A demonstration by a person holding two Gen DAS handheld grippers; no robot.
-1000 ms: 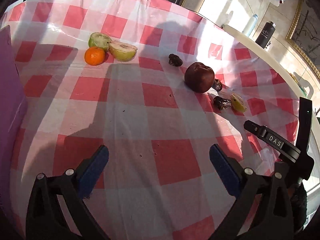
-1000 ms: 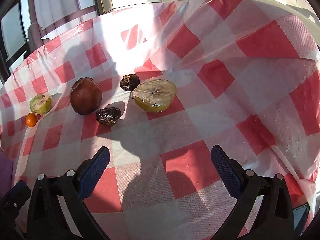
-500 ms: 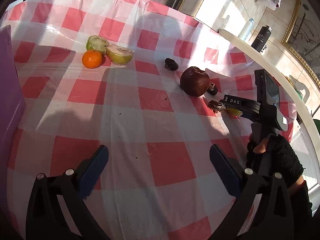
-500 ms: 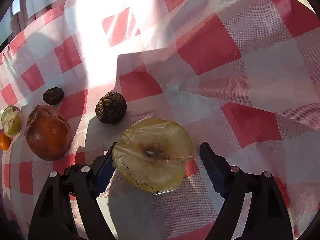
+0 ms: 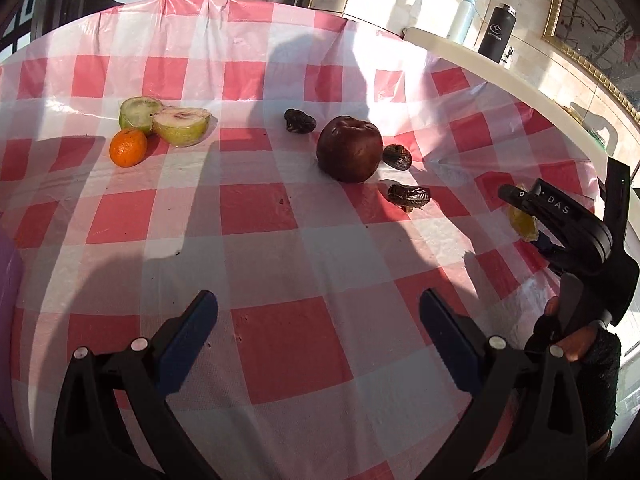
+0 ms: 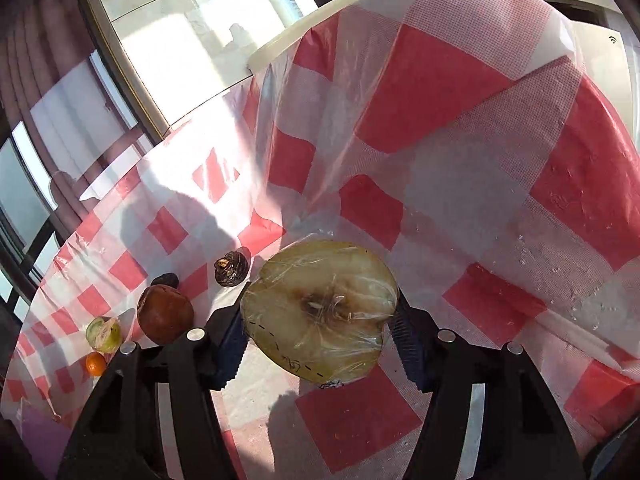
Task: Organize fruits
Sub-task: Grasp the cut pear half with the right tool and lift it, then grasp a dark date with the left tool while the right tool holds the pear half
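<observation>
In the right wrist view a cut yellow fruit half wrapped in film [image 6: 320, 316] sits between the pads of my right gripper [image 6: 318, 340]. The jaws are closing, both pads touch its sides, and it hangs tilted above the red-checked cloth. In the left wrist view the same fruit half [image 5: 522, 222] shows yellow at the right, beside that gripper's finger [image 5: 516, 194]. My left gripper [image 5: 318, 328] is open over bare cloth with nothing in it. Farther off lie a dark red apple [image 5: 349, 154], three dates [image 5: 409, 196], a mandarin [image 5: 128, 147] and two green fruit halves [image 5: 182, 124].
A black bottle [image 5: 496, 32] and a white bottle [image 5: 462, 16] stand beyond the table's white rim [image 5: 520, 80]. A purple object [image 5: 8, 280] sits at the left edge. A hand in a dark sleeve [image 5: 572, 344] holds the right gripper.
The right gripper closed in around the wrapped fruit half, gripped it and lifted it while rolling. The left gripper shifted a little across the cloth and stayed open.
</observation>
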